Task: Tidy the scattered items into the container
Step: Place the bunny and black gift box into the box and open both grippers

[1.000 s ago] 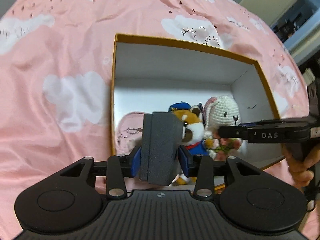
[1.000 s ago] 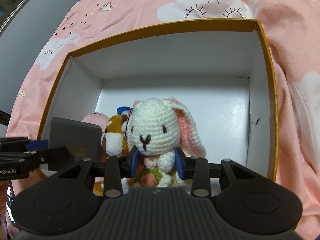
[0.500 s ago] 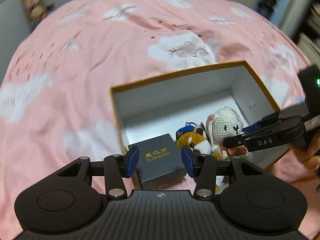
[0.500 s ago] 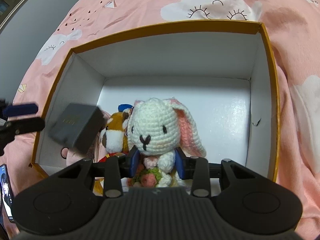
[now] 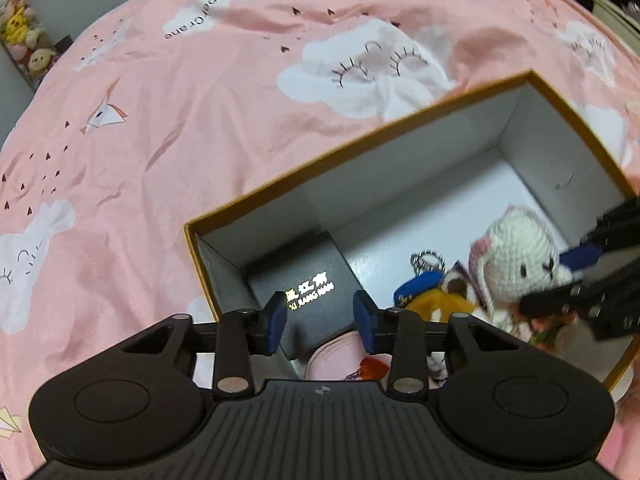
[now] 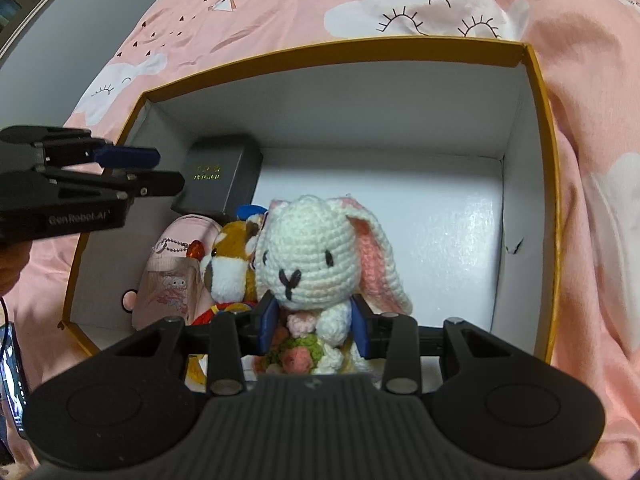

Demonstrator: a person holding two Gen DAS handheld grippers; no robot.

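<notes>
Crocheted white rabbit doll (image 6: 320, 248) going into the gold-rimmed white cardboard box (image 6: 536, 92)

Right gripper (image 6: 314, 330) grips the rabbit – next, release; left gripper (image 5: 320, 322) hangs wide above the dark grey gift box (image 5: 304, 280).

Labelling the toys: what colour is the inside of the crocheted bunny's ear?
Pink inside, white outside; the crocheted bunny shows best in the right wrist view.

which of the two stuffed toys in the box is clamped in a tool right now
The white crochet bunny: the right tool grips its body. The orange fox plush beside it is untouched.
</notes>
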